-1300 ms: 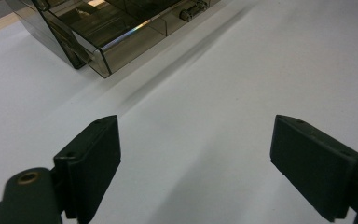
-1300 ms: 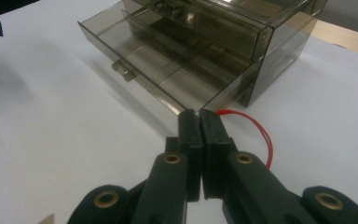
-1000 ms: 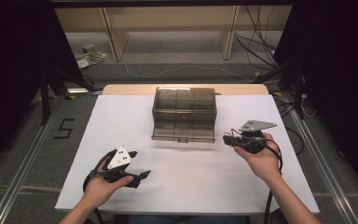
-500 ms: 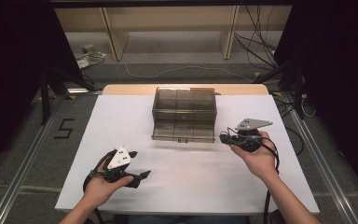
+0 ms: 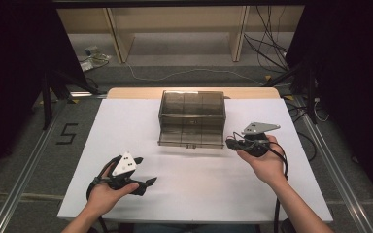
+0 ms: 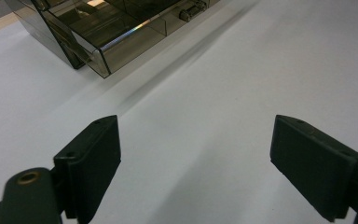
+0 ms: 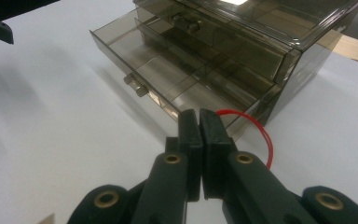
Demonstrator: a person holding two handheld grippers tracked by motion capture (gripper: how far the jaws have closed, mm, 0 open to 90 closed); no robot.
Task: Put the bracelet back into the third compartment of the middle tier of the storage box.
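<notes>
- Smoky clear-plastic drawer box (image 5: pixel 192 118): long axis across white table (image 5: pixel 77 145), fronts face person, bottom drawer out.
- Left gripper (image 5: pixel 145 183): jaws wide apart.
- Right gripper (image 5: pixel 229 142): jaws together on thin red wire loop (image 7: pixel 256 128).

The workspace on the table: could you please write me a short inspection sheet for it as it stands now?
Surface: white sheet over the table, wooden edge showing at the far side.
Job's things: smoky clear drawer box at the far middle; lower drawer pulled out, and it looks empty.
Clutter: nothing seen on the sheet.
Tools: left tool near the front left, jaws wide apart, holding nothing; right tool at the drawer's right front corner, jaws shut on a thin red loop.
Cables: black cable trails from the right tool; loose cables on the floor beyond.
Surroundings: wooden shelving, black curtains, a floor mark "5".
</notes>
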